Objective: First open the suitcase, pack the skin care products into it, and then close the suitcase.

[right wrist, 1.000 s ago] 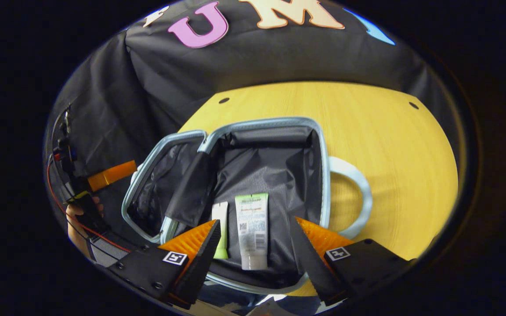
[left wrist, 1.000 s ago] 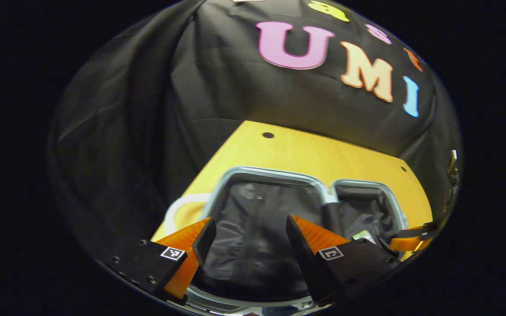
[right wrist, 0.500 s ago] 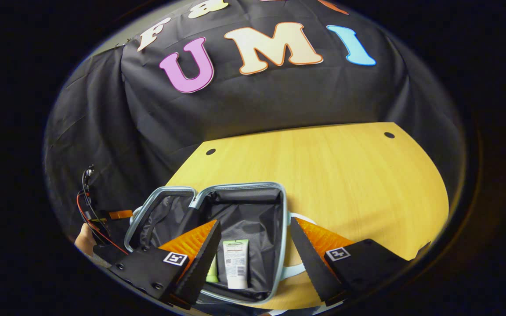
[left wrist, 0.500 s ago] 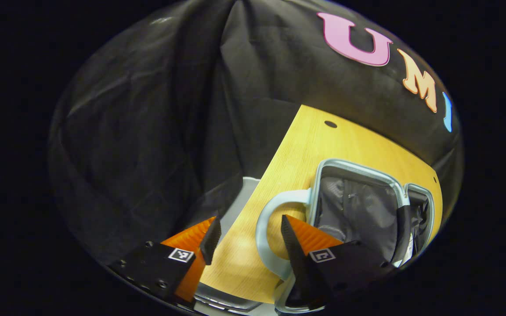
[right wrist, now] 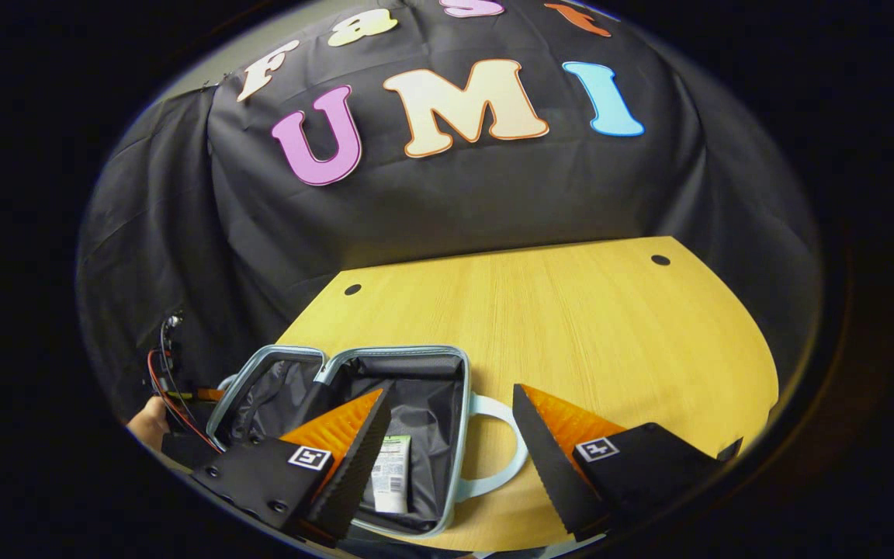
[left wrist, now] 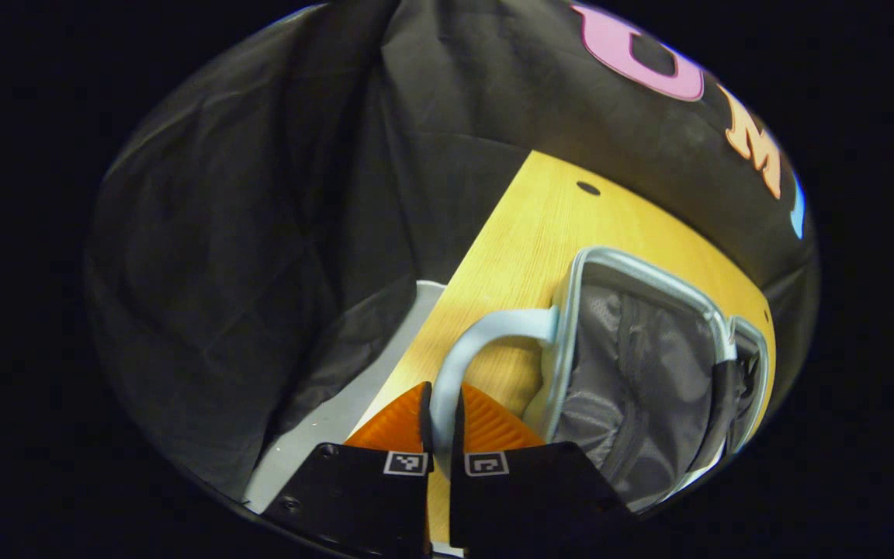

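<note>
The suitcase [right wrist: 385, 435] is lying open at the desk's [right wrist: 571, 326] near left corner, its lower rim cut off by the picture edge. The left gripper [left wrist: 441, 411] is clamping one pale handle [left wrist: 462, 357] of the case. The right gripper [right wrist: 451, 435] is hovering with its fingers spread wide, holding nothing. A white tube [right wrist: 391, 477] is lying inside, partly hidden behind one finger.

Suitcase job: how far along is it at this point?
Done: the suitcase lies open on the table, with a tube inside. In hand: the left gripper is shut on the handle of the empty half; the right gripper hangs open above. Left: swinging that half over to close it.
</note>
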### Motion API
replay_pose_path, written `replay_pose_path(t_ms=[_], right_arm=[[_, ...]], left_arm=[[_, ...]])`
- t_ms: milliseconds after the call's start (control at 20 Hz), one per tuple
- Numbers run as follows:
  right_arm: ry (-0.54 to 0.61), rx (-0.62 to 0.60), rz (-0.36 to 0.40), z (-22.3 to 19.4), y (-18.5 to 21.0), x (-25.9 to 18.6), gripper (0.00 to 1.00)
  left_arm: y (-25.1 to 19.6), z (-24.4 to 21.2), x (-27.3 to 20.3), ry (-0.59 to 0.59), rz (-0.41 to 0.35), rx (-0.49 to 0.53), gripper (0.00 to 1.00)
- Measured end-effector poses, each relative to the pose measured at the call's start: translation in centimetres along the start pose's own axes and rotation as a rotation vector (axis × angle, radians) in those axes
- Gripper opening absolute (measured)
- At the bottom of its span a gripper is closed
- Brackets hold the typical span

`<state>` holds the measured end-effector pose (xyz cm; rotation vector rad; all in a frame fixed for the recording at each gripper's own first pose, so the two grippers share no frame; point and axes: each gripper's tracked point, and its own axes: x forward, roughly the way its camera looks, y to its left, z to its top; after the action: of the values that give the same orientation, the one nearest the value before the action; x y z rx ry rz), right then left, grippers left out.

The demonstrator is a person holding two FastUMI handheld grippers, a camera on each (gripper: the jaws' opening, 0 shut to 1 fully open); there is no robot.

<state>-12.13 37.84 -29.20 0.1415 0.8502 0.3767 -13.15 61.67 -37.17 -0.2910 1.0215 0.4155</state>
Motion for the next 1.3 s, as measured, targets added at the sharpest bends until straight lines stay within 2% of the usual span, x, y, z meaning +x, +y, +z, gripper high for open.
replay_pose_path(t_ms=[150,350,650,750,850,1050,1300], right_arm=[[-0.022,-0.015,-0.005,0.7,-1.2,-0.8,0.98],[-0.086,-0.038,0.037,2.2,-2.3,-1.8,0.98],[-0.13,-0.057,0.12,4.0,-4.3,-3.6,0.98],[-0.133,-0.065,0.144,4.4,-5.2,-4.0,0.98],[-0.137,-0.076,0.162,4.8,-6.1,-4.4,0.98],[-0.166,-0.057,0.177,5.7,-7.9,-5.2,0.98],[-0.181,-0.068,0.176,6.0,-10.1,-6.2,0.98]], left_arm=[[-0.6,2.7,-3.8,-0.09,0.033,0.117,0.0],[-3.3,6.1,-8.4,-0.181,0.037,0.145,0.0],[-10.0,8.4,-16.5,-0.324,0.026,0.165,0.0],[-13.4,9.5,-18.7,-0.391,0.004,0.225,0.0],[-16.3,9.4,-20.3,-0.408,0.003,0.275,0.0],[-22.2,9.3,-22.3,-0.45,-0.044,0.283,0.0],[-29.6,8.2,-24.1,-0.481,-0.173,0.316,0.0]])
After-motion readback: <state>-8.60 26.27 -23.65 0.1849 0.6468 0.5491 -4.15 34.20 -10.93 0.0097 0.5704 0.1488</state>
